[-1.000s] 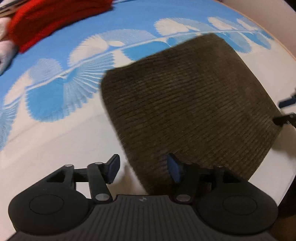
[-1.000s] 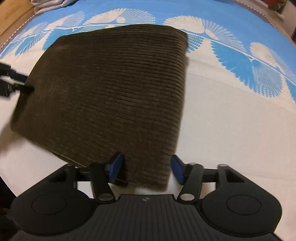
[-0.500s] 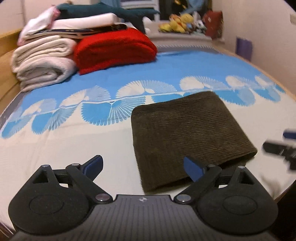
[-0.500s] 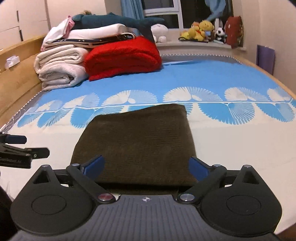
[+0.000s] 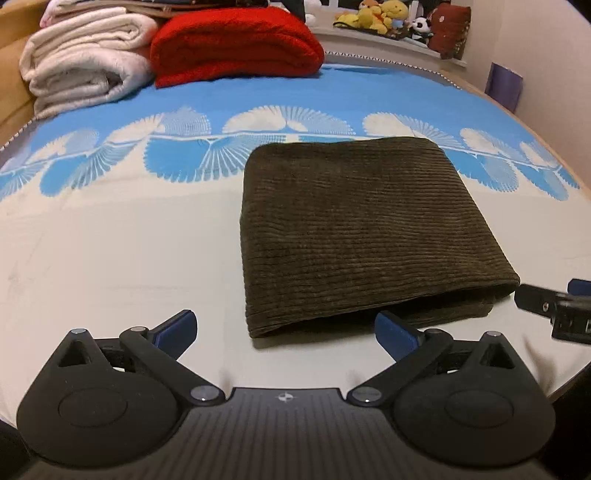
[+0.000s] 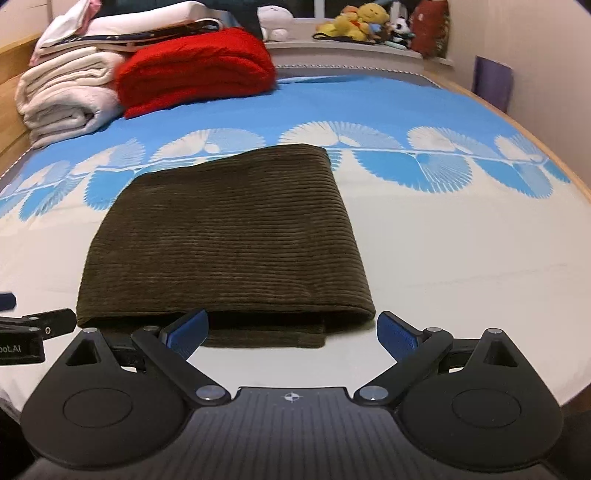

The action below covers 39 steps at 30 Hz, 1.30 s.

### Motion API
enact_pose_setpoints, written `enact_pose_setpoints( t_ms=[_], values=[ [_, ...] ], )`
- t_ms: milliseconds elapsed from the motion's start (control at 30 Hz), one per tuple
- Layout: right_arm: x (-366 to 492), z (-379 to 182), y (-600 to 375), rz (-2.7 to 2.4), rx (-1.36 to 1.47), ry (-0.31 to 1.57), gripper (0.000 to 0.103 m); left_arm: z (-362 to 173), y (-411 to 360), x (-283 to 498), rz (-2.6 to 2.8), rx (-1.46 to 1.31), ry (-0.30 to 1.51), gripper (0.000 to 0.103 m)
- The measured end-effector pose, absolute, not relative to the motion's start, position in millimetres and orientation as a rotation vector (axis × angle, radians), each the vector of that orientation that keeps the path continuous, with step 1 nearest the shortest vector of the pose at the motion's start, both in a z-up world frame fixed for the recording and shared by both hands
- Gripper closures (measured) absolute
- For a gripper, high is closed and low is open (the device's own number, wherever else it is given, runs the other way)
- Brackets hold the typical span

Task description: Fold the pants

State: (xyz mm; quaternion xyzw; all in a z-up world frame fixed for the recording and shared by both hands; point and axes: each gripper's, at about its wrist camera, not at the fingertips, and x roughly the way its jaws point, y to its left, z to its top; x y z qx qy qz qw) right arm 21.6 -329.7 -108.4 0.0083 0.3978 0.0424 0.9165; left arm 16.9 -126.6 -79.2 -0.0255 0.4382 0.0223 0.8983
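Where right view reaches: pants' underlayer.

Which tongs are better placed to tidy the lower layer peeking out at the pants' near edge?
Probably right. The right tongs straddle the protruding layer of the pants; the left tongs sit off its corner.

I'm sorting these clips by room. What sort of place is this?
Most likely a bedroom: the folded pants lie on a bed with a blue-and-white sheet, folded blankets are stacked at its far end, and plush toys line a ledge behind.
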Motion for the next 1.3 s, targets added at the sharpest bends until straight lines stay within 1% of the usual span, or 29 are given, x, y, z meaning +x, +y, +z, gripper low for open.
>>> enact_pose_setpoints(
  t_ms=[133, 233, 433, 1300],
  values=[
    [19, -113, -329, 0.086, -0.021, 0.827, 0.005, -85, -134, 18, 0.041, -0.016, 0.897, 0.0],
    [19, -113, -327, 0.087, -0.043, 0.824, 0.005, -88, -132, 19, 0.033, -0.041, 0.904, 0.0],
    [19, -113, -327, 0.084, -0.049, 0.828, 0.005, -88, -124, 20, 0.053, -0.078, 0.909, 0.0],
    [18, -114, -323, 0.091, -0.067, 0.828, 0.005, -90, -126, 18, 0.047, -0.056, 0.908, 0.0]
  ],
)
